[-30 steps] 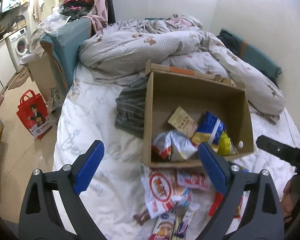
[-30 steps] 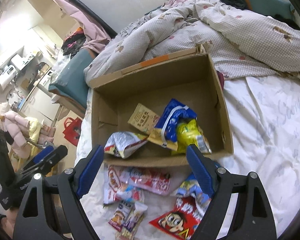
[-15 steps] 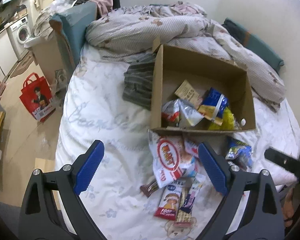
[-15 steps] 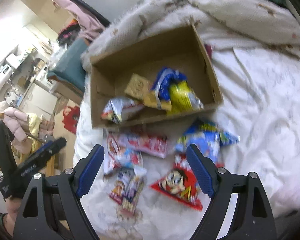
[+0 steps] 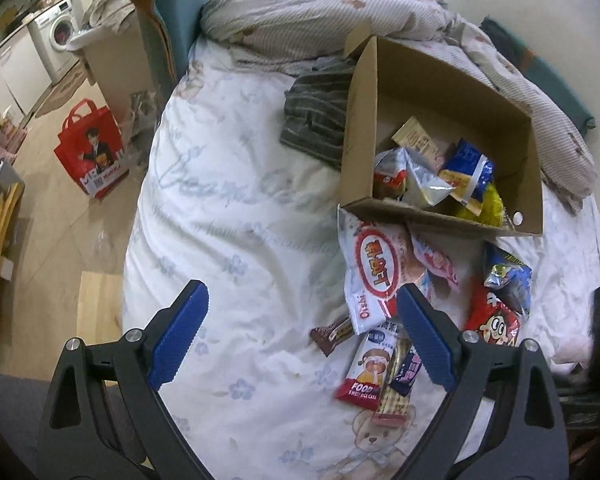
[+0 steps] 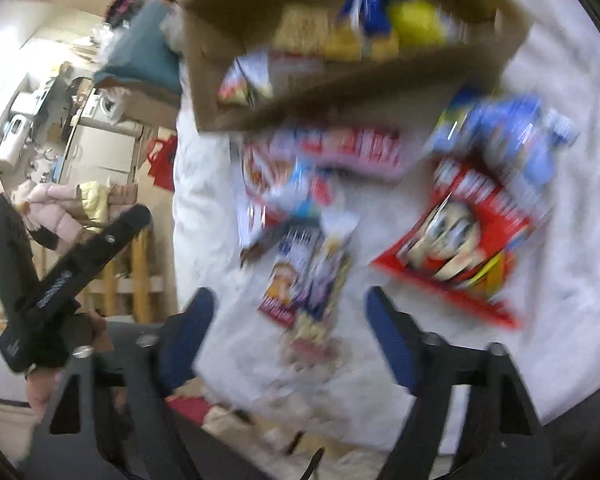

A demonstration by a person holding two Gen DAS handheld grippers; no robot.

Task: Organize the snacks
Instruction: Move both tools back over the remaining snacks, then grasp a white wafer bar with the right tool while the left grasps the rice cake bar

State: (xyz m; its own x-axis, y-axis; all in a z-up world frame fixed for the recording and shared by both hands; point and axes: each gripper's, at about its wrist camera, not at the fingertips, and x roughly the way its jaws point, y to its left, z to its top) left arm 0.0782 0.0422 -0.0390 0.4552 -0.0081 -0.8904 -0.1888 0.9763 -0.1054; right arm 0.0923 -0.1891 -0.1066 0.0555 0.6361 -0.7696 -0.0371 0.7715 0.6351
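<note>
Both pairs of jaws stand wide apart with nothing between them. The left gripper (image 5: 302, 330) hangs over the bed (image 5: 228, 216), bare sheet under most of its gap, with its right finger (image 5: 424, 340) overlapping the loose heap of packets. The right gripper (image 6: 288, 340) is also spread and empty; its view is badly smeared, so fine detail there cannot be read, but it points at the same heap from the other side.

Nearest the jaws lie a rice cake packet (image 5: 366, 364) and a thin striped bar (image 5: 392, 396) touching it, with a small brown bar (image 5: 330, 334) just beside them. Next out is a white bag with a red oval (image 5: 374, 272), a pink packet (image 5: 434, 258) partly under it, then a red cartoon-face bag (image 5: 494, 322) and a blue bag (image 5: 508, 276) lying against each other.

All of these look light, crinkly and slippery, the puffed bags soft and probably full of brittle pieces. A hold on a sealed end seam or flat corner would likely serve better than a squeeze across the belly; the flat bars seem stiff enough to pinch at an edge.

Beyond the heap sits an open cardboard box (image 5: 364, 92) on the bed, its near wall touching the white bag. Inside are a silver-and-red bag (image 5: 400, 172), a tan packet (image 5: 416, 140), a blue bag with a yellow one beside it (image 5: 474, 168). About half the floor is bare, so the job looks partly done.
</note>
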